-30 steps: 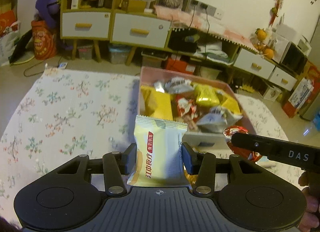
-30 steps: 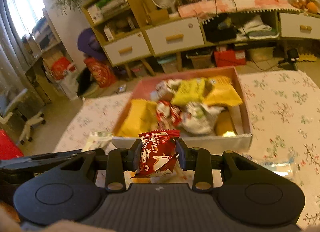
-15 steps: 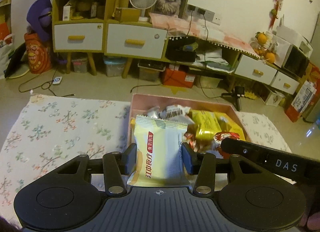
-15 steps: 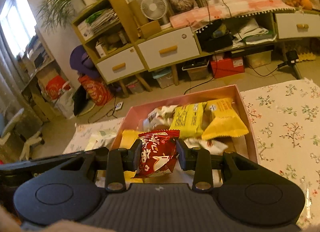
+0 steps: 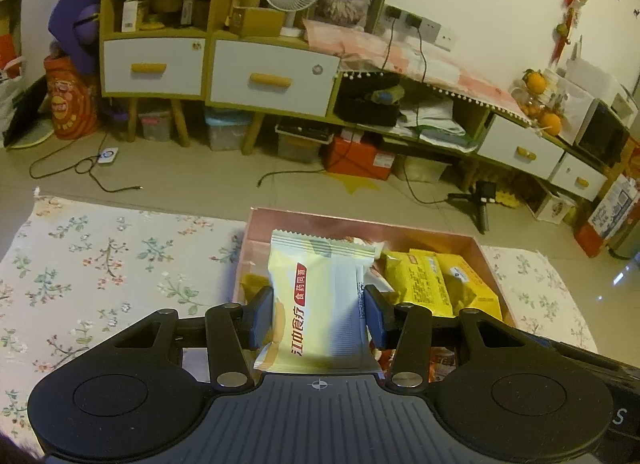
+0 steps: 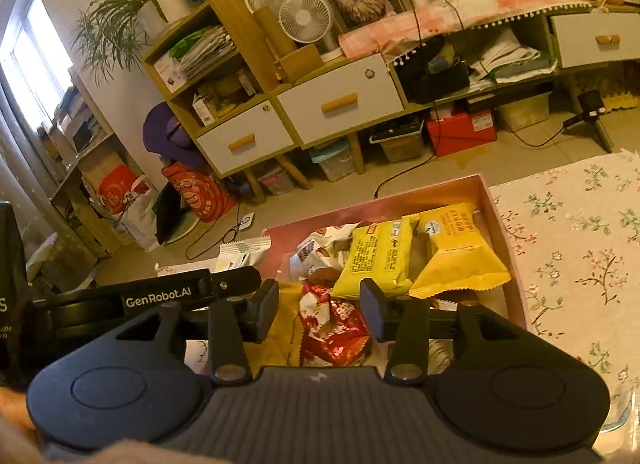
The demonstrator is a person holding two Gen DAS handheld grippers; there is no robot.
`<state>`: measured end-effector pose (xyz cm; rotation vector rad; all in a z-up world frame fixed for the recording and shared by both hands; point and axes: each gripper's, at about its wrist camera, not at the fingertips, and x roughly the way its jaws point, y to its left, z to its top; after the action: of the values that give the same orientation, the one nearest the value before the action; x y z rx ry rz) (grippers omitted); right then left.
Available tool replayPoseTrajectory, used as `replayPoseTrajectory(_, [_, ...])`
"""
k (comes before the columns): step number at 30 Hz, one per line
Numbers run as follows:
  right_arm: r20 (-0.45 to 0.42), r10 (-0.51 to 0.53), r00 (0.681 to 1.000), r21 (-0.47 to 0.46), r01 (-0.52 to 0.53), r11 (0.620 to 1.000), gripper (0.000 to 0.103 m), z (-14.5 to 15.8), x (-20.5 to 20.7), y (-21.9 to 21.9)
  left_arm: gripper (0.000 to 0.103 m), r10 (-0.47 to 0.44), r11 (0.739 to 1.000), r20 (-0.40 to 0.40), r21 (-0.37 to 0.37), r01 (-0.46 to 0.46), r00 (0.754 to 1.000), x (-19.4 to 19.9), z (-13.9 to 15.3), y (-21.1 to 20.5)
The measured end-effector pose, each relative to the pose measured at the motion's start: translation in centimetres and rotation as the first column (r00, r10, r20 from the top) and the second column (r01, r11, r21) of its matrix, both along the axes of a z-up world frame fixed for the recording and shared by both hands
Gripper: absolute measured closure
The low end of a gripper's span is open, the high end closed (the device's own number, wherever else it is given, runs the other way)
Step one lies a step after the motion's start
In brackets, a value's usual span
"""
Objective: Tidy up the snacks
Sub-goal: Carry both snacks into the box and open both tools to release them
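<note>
1. The landmark is the pink box (image 5: 362, 224), which stands on a table covered with a flowered cloth (image 5: 100, 264). All places below are given relative to this box.
2. The left gripper (image 5: 318, 316) is over the near left part of the box. Its jaws are partly closed, and both pads press on the sides of a pale cream snack packet (image 5: 320, 304) with a red label. The packet stands upright between the fingers, above the box's contents.
3. The right gripper (image 6: 319, 314) is over the near edge of the box. Its jaws have just been opening, and now there is a clear gap on each side of the red snack packet (image 6: 334, 328). The pads do not touch it.
4. The red packet lies inside the box, at its near side, below and between the open fingers, partly on a yellow wrapper (image 6: 286, 324).
5. Further inside the box lie two yellow packets (image 6: 378, 256), side by side, toward the far right corner. White wrapped snacks (image 6: 316, 250) lie to their left.
6. In the right wrist view the left gripper's black arm, marked "GenRobot.AI", shows beside the left wall of the box, with the top of the cream packet above it.
7. Behind the box, across the floor, stands a wooden cabinet (image 5: 216, 64) with white drawers.
</note>
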<state>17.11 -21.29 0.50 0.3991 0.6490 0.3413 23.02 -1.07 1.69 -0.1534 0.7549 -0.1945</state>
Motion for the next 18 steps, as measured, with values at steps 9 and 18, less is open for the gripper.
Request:
replayPoseTrajectory(9, [-0.016,-0.019,1.0,0.0,0.019,1.0,0.053,0.0,0.0,-0.5,0.045,-0.041,0.999,-0.022,0.01,0.042,0.999,0.1,-0.3,-1.0])
replayPoseTrajectory(18, [-0.025,-0.036,0.999,-0.006,0.036,0.999,0.05,0.3,-0.7,-0.8,0.041,-0.044,0.999,-0.023,0.027,0.045,0.999,-1.6,0.1,-0.8])
